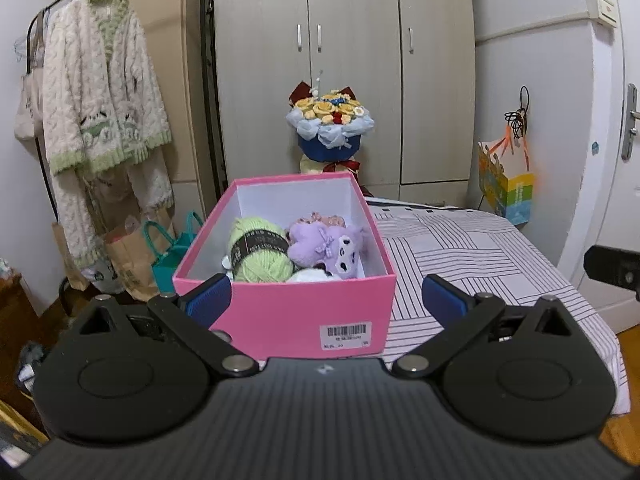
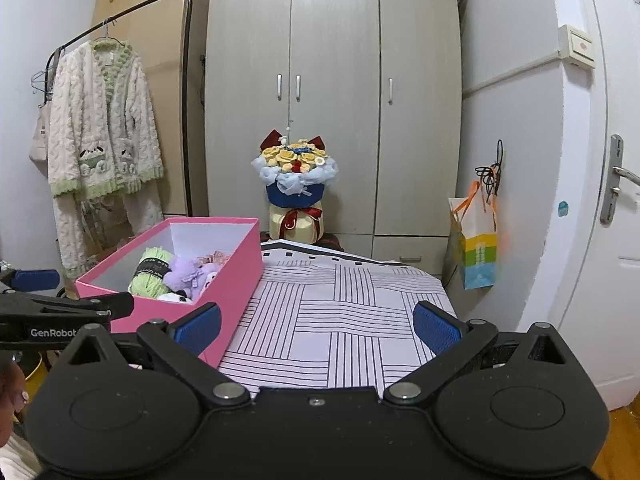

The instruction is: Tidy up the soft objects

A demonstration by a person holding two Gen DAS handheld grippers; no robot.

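A pink box point(image 1: 304, 312) with a white inside stands on the striped table cover point(image 1: 460, 256). In it lie a green yarn ball point(image 1: 258, 256), a purple plush toy point(image 1: 324, 246) and something white, partly hidden. My left gripper point(image 1: 326, 300) is open, its blue pads on either side of the box's near end. In the right wrist view the pink box point(image 2: 224, 280) sits at the left with the yarn ball point(image 2: 150, 272) and plush toy point(image 2: 188, 274) inside. My right gripper point(image 2: 316, 324) is open over the bare striped cover point(image 2: 340, 312), empty.
A flower bouquet point(image 2: 296, 184) stands behind the table before a grey wardrobe point(image 2: 332, 96). A fleece robe point(image 1: 100, 112) hangs on a rack at left, paper bags point(image 1: 136, 256) below it. A colourful gift bag point(image 2: 478, 244) hangs at right beside a white door point(image 2: 592, 200).
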